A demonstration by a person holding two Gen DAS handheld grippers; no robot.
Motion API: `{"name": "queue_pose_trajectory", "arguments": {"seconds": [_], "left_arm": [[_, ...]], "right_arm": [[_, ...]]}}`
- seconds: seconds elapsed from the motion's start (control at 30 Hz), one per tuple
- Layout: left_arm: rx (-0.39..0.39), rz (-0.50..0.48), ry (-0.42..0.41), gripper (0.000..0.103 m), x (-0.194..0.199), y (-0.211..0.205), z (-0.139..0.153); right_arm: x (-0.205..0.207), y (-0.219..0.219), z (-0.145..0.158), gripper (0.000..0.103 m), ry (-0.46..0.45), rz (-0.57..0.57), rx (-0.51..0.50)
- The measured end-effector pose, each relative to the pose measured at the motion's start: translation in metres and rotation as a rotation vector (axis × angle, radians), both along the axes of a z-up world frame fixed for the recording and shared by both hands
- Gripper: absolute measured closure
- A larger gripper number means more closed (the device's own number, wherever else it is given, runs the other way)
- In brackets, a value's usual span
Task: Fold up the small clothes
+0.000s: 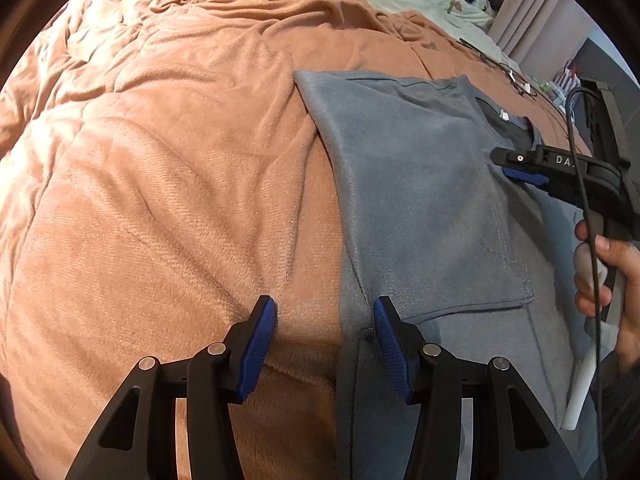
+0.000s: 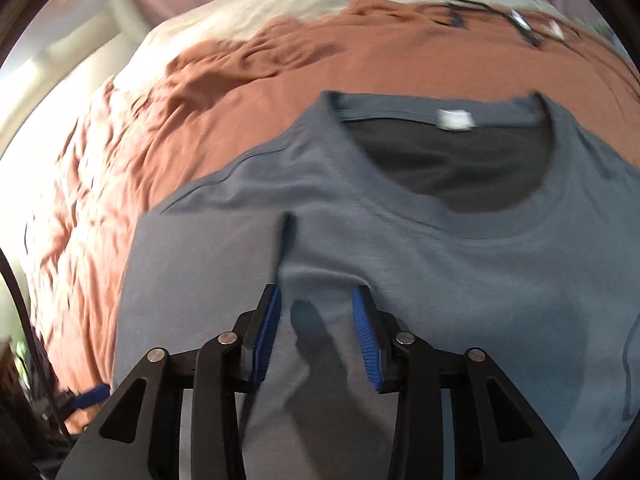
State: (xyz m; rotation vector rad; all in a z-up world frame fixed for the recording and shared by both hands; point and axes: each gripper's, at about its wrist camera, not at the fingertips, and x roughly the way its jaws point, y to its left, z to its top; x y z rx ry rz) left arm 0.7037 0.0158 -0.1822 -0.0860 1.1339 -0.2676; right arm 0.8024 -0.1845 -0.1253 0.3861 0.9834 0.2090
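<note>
Grey cotton T-shirt (image 2: 460, 280) lies half-folded on orange fleece bed blanket (image 1: 160, 200); both tongs, left (image 1: 324, 344) and right (image 2: 316, 332), gape empty, next pinching its side edge

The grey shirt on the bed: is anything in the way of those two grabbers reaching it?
Nothing visible blocks them. The grey shirt lies flat on the orange blanket. The open right gripper is already over it near the collar, and the open left gripper straddles its edge.
</note>
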Motion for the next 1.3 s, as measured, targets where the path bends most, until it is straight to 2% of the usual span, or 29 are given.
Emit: {"name": "queue_pose_trajectory", "arguments": {"seconds": [0.1,0.27,0.37,0.53,0.83,0.93,1.0,1.13,1.2,1.3], "left_arm": [[-0.004,0.000,0.001,0.050,0.000,0.000,0.001],[-0.023,0.011,0.007,0.051,-0.002,0.003,0.003],[-0.017,0.016,0.008,0.051,-0.006,0.003,0.004],[0.007,0.014,0.005,0.052,-0.012,0.002,0.006],[0.041,0.022,0.006,0.055,-0.016,0.001,0.008],[0.052,0.022,0.006,0.056,-0.018,0.001,0.007],[0.057,0.021,0.007,0.057,-0.018,0.001,0.006],[0.052,0.025,0.008,0.057,-0.018,0.002,0.006],[0.056,0.025,0.008,0.058,-0.018,0.002,0.006],[0.057,0.031,0.009,0.058,-0.019,0.002,0.006]], "right_arm": [[-0.010,-0.001,-0.001,0.069,0.017,0.060,0.043],[-0.026,0.003,-0.008,0.069,0.087,0.162,0.183],[-0.038,0.011,-0.014,0.068,0.112,0.210,0.185],[-0.054,0.013,-0.015,0.068,0.139,0.205,0.237],[-0.066,0.027,-0.013,0.068,0.186,0.220,0.257],[-0.072,0.033,-0.009,0.068,0.170,0.221,0.221],[-0.072,0.040,-0.014,0.068,0.193,0.218,0.201],[-0.072,0.042,-0.014,0.069,0.191,0.176,0.202],[-0.074,0.049,-0.011,0.101,0.172,0.184,0.166],[-0.081,0.053,-0.007,0.101,0.147,0.167,0.161]]}}
